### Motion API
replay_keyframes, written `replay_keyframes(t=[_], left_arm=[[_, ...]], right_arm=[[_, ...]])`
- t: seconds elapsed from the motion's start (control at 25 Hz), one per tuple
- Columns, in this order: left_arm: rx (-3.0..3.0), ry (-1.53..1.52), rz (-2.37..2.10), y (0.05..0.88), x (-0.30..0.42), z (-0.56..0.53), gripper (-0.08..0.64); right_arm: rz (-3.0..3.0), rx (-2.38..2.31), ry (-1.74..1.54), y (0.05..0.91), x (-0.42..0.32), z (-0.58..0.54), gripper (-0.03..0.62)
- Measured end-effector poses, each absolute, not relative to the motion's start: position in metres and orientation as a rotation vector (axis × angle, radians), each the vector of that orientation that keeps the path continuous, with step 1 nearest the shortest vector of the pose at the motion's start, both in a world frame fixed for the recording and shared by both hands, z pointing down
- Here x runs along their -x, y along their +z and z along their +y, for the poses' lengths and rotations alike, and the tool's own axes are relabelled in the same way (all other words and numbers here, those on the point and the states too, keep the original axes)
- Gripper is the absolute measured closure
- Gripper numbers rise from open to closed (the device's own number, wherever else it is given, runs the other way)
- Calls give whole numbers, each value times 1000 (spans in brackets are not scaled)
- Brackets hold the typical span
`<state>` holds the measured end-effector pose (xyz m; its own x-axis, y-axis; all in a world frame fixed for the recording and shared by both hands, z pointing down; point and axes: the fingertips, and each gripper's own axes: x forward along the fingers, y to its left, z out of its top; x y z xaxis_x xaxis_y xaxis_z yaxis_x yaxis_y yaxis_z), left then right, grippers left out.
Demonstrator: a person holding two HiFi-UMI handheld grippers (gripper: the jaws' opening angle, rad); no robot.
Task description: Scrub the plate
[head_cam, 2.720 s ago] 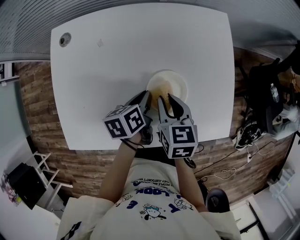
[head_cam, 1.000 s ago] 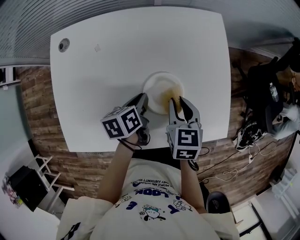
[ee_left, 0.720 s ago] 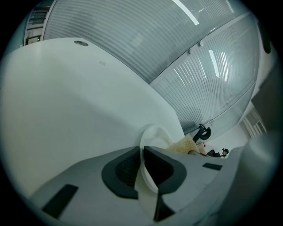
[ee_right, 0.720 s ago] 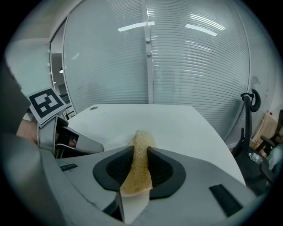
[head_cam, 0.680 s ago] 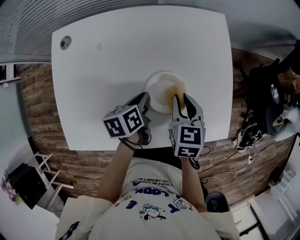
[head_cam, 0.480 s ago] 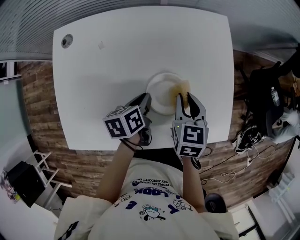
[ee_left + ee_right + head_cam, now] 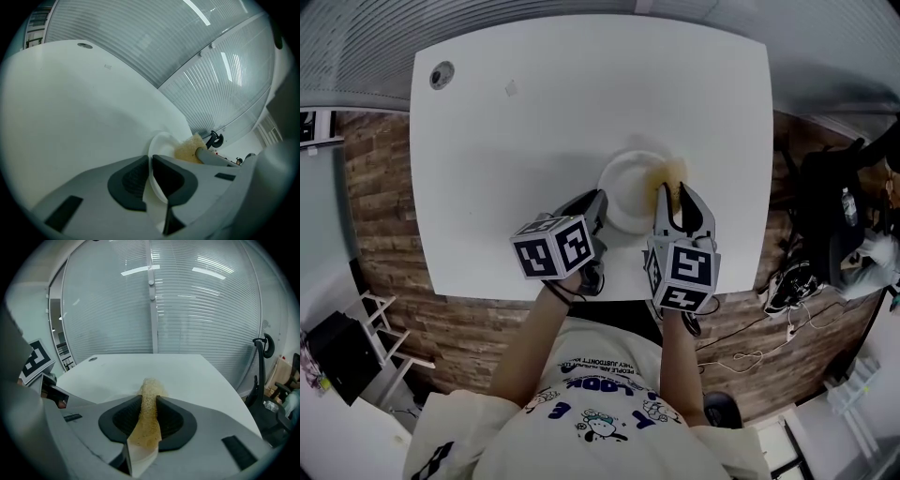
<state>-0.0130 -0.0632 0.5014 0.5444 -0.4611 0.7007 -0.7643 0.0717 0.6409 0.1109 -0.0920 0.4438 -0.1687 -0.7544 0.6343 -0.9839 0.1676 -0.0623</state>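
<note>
A white plate (image 7: pixel 628 183) sits on the white table (image 7: pixel 525 122) near its front edge. My left gripper (image 7: pixel 598 208) is shut on the plate's near-left rim (image 7: pixel 151 154), one jaw inside and one outside. In my right gripper (image 7: pixel 672 195) a yellow sponge (image 7: pixel 667 175) is pinched; its tip rests at the plate's right rim. From the left gripper view the sponge (image 7: pixel 189 148) shows beyond the plate. Seen in the right gripper view, the sponge (image 7: pixel 148 413) stands on edge between the pads of that gripper (image 7: pixel 149 404).
A round grommet (image 7: pixel 442 75) is set in the table's far-left corner. The table's front edge runs just under both grippers. To the right on the floor stand a dark chair (image 7: pixel 825 202) and loose cables (image 7: pixel 778 300).
The right gripper has carried the sponge from the plate's middle to its right rim. The left gripper keeps its hold on the rim in the same place.
</note>
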Motion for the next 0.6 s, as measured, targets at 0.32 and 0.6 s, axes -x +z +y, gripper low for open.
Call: replay_keyframes(t=[0.32,0.6], left_arm=[[-1564,305,-1069,502,13,-63,505],[-1561,299,-1059,501,13,-63,505]], right_arm=[[-2005,-1633,661,446,-103,-103,503],[-2018,-1635,663,446,-97,-106,503]])
